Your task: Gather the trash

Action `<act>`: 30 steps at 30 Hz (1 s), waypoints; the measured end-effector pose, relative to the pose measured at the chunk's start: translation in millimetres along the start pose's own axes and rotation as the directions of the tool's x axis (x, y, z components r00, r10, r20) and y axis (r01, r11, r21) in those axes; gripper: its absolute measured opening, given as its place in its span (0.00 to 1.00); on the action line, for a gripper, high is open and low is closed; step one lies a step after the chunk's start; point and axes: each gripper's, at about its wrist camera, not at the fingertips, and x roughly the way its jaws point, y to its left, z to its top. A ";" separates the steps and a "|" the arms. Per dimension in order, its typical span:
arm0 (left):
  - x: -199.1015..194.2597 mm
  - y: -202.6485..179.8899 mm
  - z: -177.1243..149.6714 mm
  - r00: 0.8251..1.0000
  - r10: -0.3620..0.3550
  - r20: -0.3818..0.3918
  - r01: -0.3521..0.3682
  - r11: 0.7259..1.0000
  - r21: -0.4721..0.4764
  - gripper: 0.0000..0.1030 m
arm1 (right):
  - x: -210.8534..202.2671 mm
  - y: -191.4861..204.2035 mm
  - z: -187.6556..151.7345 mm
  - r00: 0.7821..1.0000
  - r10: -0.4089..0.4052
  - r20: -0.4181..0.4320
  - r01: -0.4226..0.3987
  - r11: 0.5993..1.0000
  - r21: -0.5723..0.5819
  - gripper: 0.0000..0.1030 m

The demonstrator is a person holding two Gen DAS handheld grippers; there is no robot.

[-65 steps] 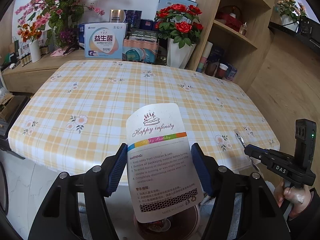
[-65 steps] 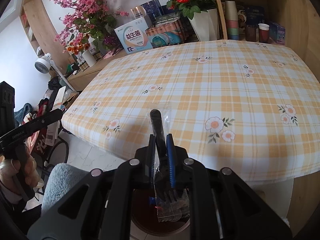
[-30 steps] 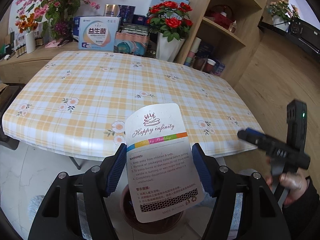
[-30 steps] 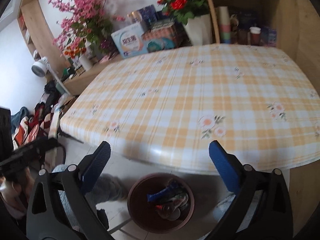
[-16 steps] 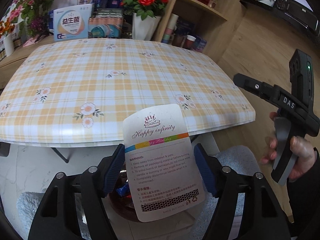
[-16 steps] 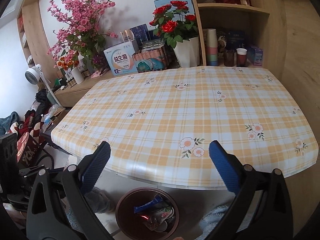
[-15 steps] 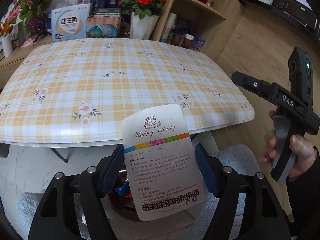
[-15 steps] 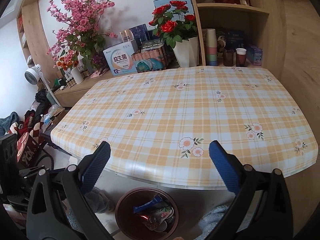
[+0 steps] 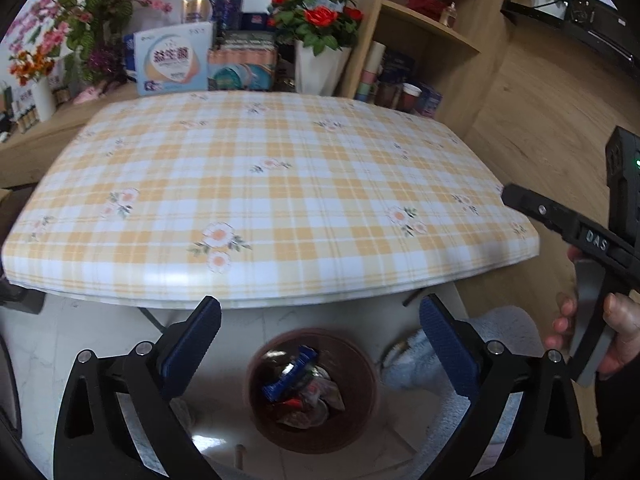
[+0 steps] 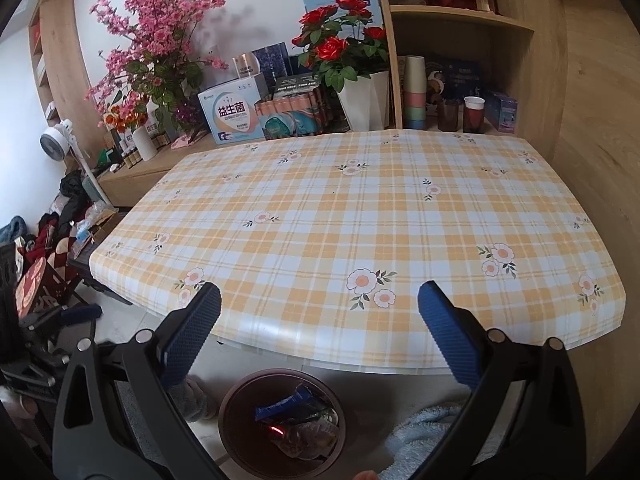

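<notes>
The table (image 10: 360, 216) wears a yellow-and-white checked cloth with small flower prints, its top bare. Below its near edge, at six o'clock, the pale tiled floor (image 9: 100, 344) carries a round brown bin (image 9: 312, 388) holding wrappers, perhaps a blue one uppermost. A fluffy light-blue mat (image 9: 492, 332) lies at the bin's three o'clock.

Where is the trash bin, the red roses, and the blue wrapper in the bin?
trash bin (image 9: 362, 364), left wrist view, on its brown right rim.
red roses (image 10: 331, 49), right wrist view, on a middle bloom.
blue wrapper (image 9: 289, 376), left wrist view, on its middle.
</notes>
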 end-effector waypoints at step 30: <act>-156.4 -28.2 113.4 0.864 0.182 0.469 -0.268 0.956 0.123 0.94 | -112.8 43.4 92.8 0.969 -0.102 0.223 0.122 0.990 -0.075 0.94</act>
